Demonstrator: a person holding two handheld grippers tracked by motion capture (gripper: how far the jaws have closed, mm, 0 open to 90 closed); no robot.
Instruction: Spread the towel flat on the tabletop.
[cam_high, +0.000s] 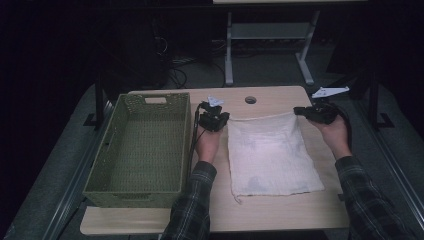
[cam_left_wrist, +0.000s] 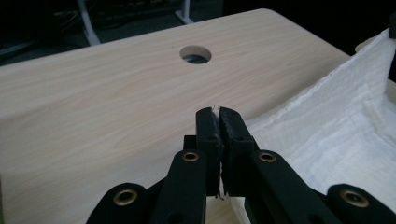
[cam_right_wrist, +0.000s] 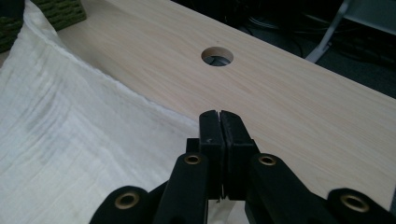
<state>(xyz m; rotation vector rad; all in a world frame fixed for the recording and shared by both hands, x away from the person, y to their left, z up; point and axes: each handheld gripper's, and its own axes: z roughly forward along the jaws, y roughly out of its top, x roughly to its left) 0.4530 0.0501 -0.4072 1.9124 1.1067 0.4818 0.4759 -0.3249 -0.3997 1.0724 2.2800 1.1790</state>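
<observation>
Cloth (cam_high: 272, 155) corners hidden inside claws

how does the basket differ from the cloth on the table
The basket is green, woven and stiff with upright walls, while the cloth is white, soft and thin. The basket sits untouched at the table's left, while the cloth has its far corners pinched by the left gripper and the right gripper, with its far edge raised. The basket holds nothing; the cloth is spread out. Both are roughly rectangular and rest on the same table.
</observation>
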